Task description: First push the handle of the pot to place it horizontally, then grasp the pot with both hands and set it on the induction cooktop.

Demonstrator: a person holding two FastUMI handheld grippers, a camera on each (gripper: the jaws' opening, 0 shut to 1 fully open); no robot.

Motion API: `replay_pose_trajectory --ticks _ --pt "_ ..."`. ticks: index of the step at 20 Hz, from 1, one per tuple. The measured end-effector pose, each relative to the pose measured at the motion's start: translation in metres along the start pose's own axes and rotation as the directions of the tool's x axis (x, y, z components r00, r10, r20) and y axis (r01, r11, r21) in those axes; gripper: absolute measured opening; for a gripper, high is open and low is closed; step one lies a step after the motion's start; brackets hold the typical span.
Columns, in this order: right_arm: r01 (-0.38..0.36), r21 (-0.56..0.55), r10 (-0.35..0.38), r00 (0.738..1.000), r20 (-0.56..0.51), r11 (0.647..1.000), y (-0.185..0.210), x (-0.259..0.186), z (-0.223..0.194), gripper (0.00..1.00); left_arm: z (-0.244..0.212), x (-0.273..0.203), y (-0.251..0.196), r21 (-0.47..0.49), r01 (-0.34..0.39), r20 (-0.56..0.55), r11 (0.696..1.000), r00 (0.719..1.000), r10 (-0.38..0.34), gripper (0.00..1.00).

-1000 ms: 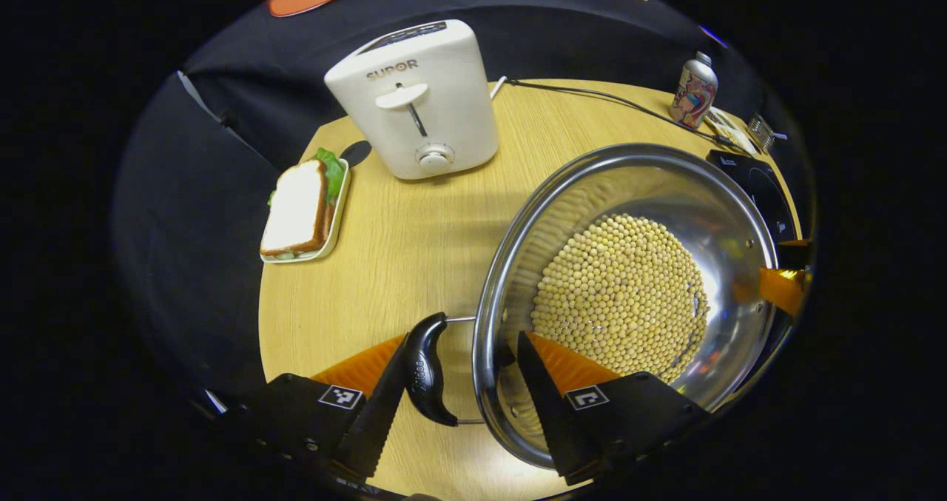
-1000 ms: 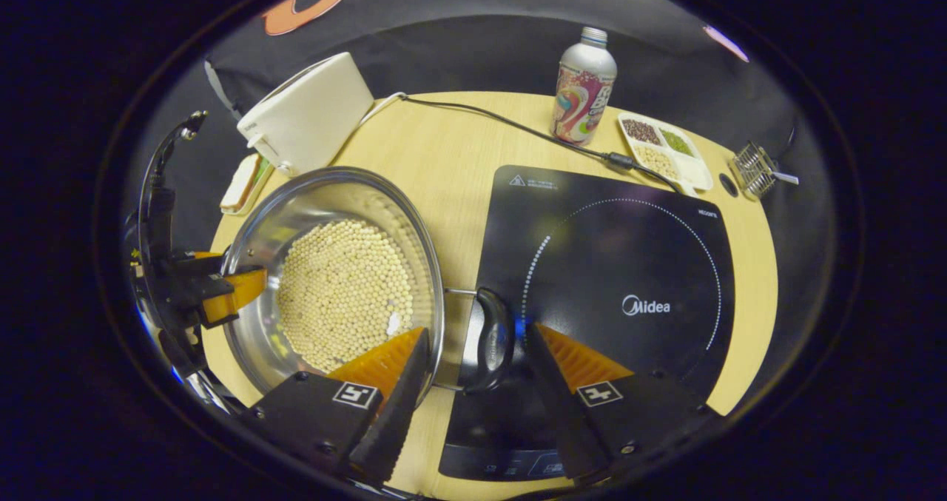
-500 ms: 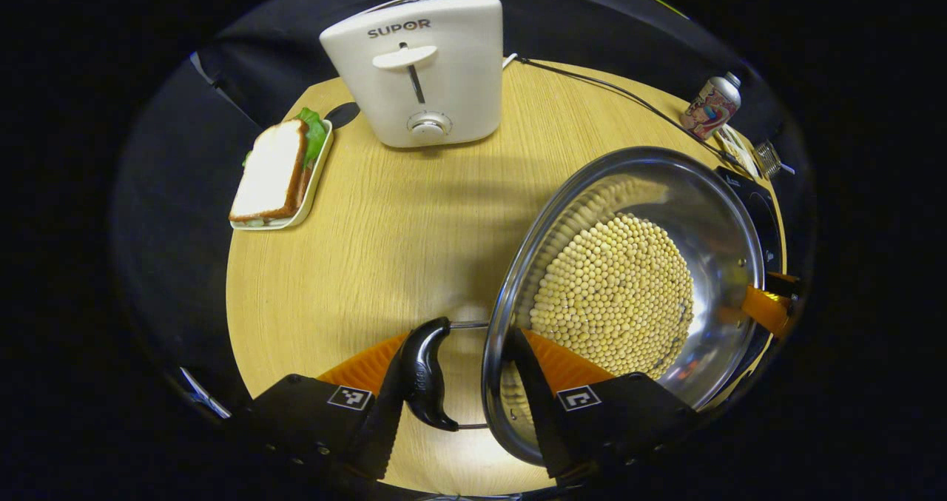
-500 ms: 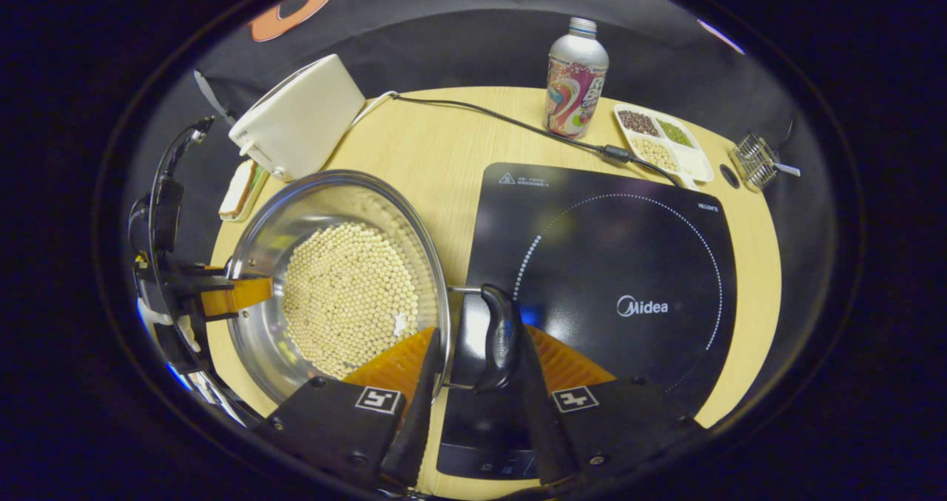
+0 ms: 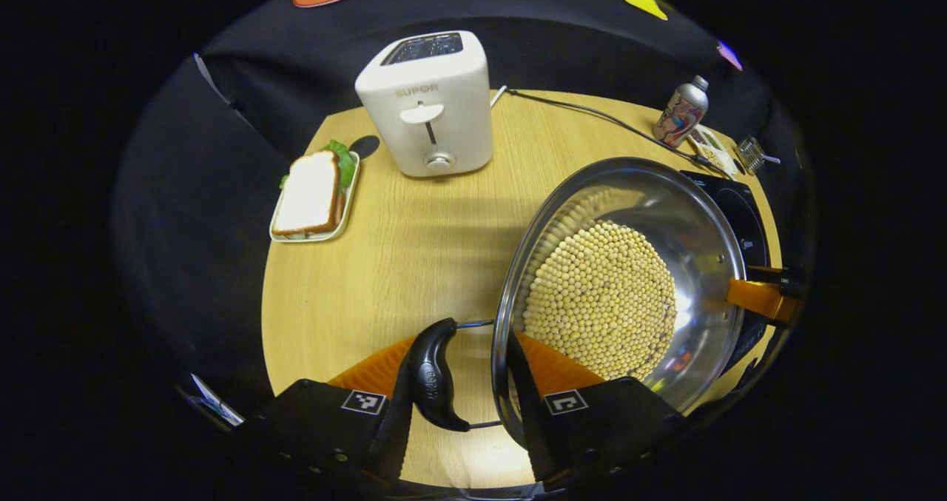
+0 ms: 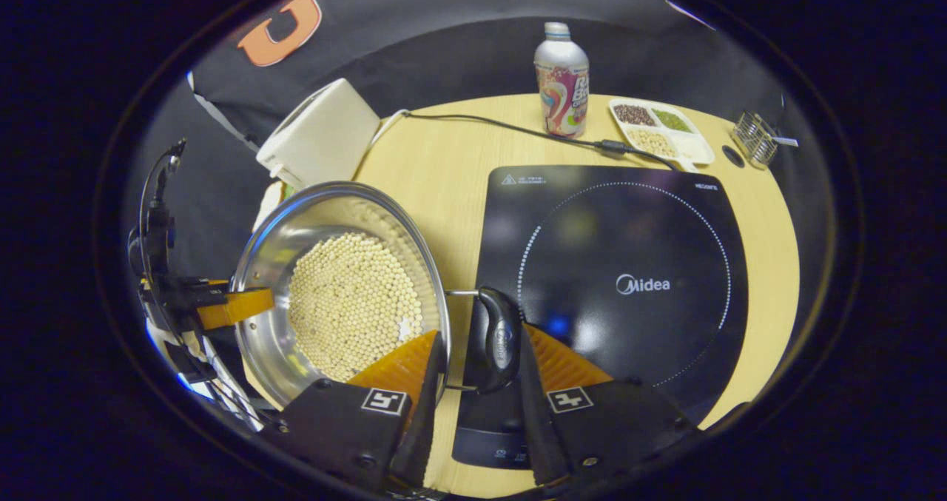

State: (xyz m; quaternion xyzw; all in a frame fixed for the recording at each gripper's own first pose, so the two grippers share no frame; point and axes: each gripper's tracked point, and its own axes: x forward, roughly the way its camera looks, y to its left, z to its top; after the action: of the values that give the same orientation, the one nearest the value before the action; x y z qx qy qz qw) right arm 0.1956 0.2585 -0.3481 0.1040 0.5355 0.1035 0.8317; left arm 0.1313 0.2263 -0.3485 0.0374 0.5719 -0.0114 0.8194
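Gripping opposite black side handles, your left gripper (image 5: 459, 405) and right gripper (image 6: 477, 401) pinch the shiny bean-filled steel pot (image 6: 348, 294) beside the black glass induction cooktop (image 6: 614, 279).

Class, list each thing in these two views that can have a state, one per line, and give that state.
pot: tilted, beans inside, gripped at both side handles
left gripper: shut on the pot's handle and rim
right gripper: shut on the pot's other handle and rim
induction cooktop: bare, nothing on it
toaster: lever up
bottle: upright, capped
sandwich: lying in its tray
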Motion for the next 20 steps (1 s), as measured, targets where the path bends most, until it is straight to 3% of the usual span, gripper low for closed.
replay_pose_trajectory --ticks 7,8,9,11,12,13,20 --pt "0.020 -0.004 -0.019 0.997 0.072 1.000 -0.013 -0.058 0.003 0.52 -0.003 -0.047 -0.024 0.006 0.040 0.066 0.999 0.997 -0.040 0.63" --pt "0.028 0.005 -0.028 0.996 0.082 1.000 -0.017 -0.070 0.002 0.52 -0.003 -0.051 -0.030 0.010 0.050 0.073 0.999 0.996 -0.050 0.53" --pt "0.037 0.009 -0.038 0.995 0.091 0.999 -0.021 -0.080 0.001 0.53 -0.002 -0.054 -0.037 0.011 0.059 0.076 0.998 0.995 -0.060 0.63" --pt "0.058 0.015 -0.060 0.992 0.112 0.998 -0.034 -0.094 -0.003 0.52 -0.002 -0.066 -0.057 0.027 0.078 0.082 0.997 0.993 -0.080 0.63" --pt "0.069 0.019 -0.070 0.990 0.120 0.997 -0.042 -0.100 -0.004 0.52 -0.001 -0.069 -0.063 0.036 0.087 0.088 0.996 0.992 -0.090 0.72" --pt "0.079 0.029 -0.082 0.989 0.127 0.996 -0.049 -0.105 -0.006 0.52 0.000 -0.070 -0.072 0.040 0.098 0.091 0.994 0.991 -0.102 0.63" --pt "0.150 0.089 -0.162 0.975 0.152 0.985 -0.112 -0.134 -0.024 0.52 -0.001 -0.064 -0.141 0.082 0.161 0.112 0.984 0.979 -0.170 0.63"
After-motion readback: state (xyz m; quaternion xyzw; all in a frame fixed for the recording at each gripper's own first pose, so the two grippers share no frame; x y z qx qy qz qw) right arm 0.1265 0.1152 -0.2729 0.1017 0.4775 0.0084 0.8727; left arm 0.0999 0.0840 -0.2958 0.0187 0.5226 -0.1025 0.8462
